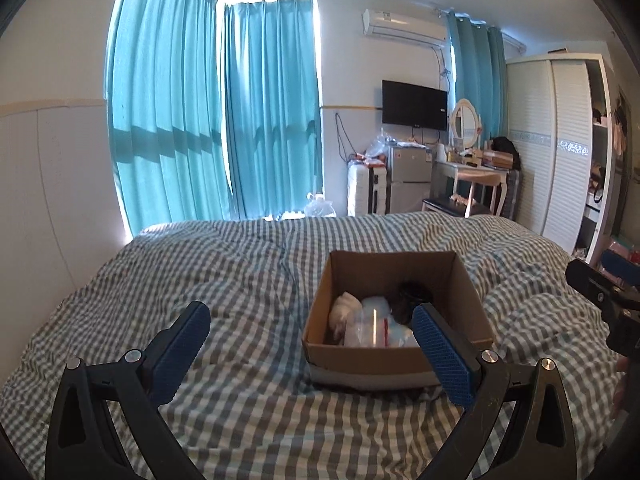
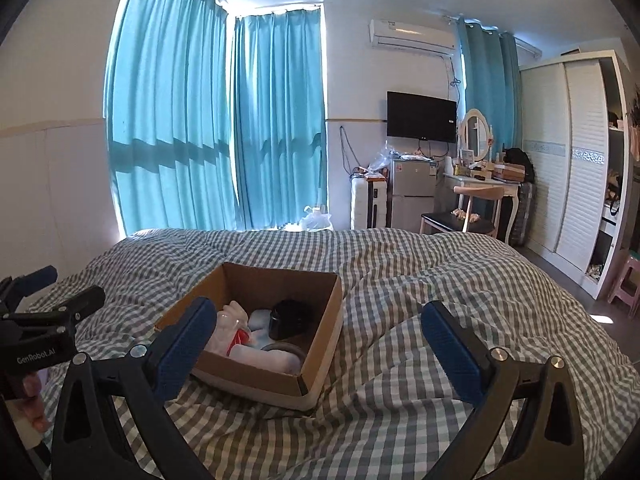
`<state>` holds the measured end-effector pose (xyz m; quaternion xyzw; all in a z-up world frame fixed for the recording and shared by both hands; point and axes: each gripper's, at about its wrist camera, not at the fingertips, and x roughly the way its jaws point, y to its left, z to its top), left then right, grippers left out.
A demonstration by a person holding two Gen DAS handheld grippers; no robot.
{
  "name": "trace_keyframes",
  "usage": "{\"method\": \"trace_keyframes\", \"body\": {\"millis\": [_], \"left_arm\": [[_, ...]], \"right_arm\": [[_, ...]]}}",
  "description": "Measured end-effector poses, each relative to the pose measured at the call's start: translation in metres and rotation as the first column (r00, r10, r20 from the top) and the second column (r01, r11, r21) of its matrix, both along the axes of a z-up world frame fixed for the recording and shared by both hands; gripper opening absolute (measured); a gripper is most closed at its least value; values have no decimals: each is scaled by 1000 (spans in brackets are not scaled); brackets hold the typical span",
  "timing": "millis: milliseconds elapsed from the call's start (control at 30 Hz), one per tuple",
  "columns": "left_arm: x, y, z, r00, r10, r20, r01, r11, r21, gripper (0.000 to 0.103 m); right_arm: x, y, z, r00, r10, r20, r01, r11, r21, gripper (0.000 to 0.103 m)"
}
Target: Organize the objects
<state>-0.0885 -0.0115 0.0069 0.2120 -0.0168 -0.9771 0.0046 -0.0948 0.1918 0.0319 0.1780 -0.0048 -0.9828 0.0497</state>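
Observation:
An open cardboard box (image 1: pixel 394 268) sits on a bed with a grey-and-white checked cover (image 1: pixel 240 280). Inside it lie a white cloth, a clear plastic bag (image 1: pixel 376 324) and a dark round object (image 1: pixel 414 294). In the right wrist view the box (image 2: pixel 320 364) holds white items with a red bit and the black round object (image 2: pixel 290 318). My left gripper (image 1: pixel 312 320) is open and empty, in front of the box. My right gripper (image 2: pixel 320 318) is open and empty, to the box's right and in front of it. Each gripper shows at the other view's edge.
Blue curtains (image 1: pixel 216 120) hang behind the bed. A small fridge (image 1: pixel 408 178), a white suitcase, a dressing table with a chair (image 2: pixel 476 208), a wall TV and a white wardrobe (image 2: pixel 568 160) stand beyond the bed's far side. A pink stool (image 2: pixel 628 280) stands at far right.

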Motion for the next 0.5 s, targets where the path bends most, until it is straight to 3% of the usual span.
{"method": "trace_keyframes", "body": {"millis": [267,500], "left_arm": [[8,-2,9,999,-3,-53,3,1000,8,103],[8,-3,5,999,-3,-36,3,1000,19,103]], "right_arm": [[-1,2,-8,999,-27,24,27,1000,7,103],[-1,0,-11,999,-16,43,16,1000,11,103]]}}
